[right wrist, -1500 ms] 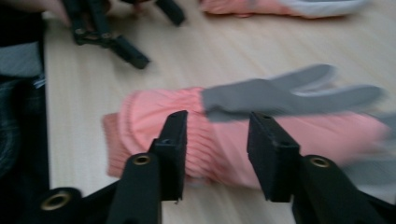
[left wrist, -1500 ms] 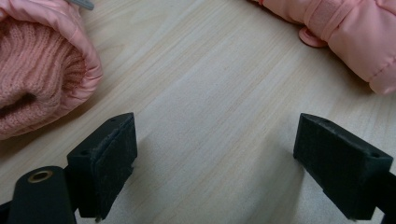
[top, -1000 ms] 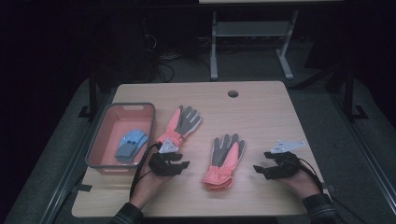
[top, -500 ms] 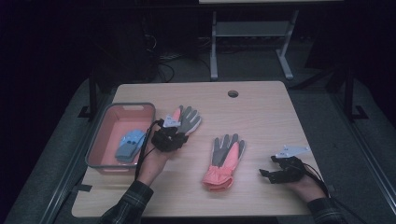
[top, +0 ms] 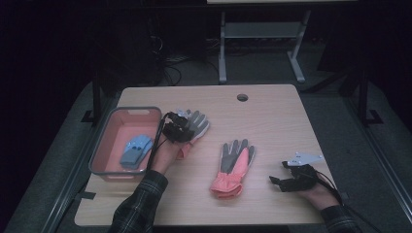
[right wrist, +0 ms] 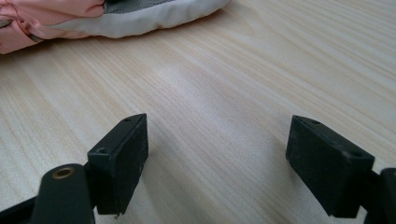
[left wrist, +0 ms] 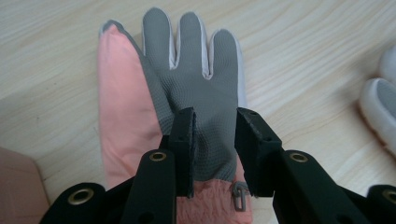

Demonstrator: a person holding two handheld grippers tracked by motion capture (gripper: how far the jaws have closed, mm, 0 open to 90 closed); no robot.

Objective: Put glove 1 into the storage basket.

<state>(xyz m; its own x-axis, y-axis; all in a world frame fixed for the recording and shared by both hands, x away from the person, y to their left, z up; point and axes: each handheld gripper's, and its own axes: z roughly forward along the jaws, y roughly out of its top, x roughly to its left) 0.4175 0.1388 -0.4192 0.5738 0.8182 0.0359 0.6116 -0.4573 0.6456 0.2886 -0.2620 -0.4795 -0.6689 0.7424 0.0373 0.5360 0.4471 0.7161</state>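
One blue item (top: 136, 150) in bin (top: 104, 145), high view

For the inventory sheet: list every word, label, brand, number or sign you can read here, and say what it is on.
None can be read. The glove under the left gripper shows plain pink and grey fabric with a small metal clip, no lettering. The second glove, the blue gloves in the pink bin and the table bear no visible print.

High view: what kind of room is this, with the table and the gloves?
Probably a workshop or lab, not a home. The wooden table has a cable hole, tangled cables lie on the dark floor behind it, and a metal stand is there too.
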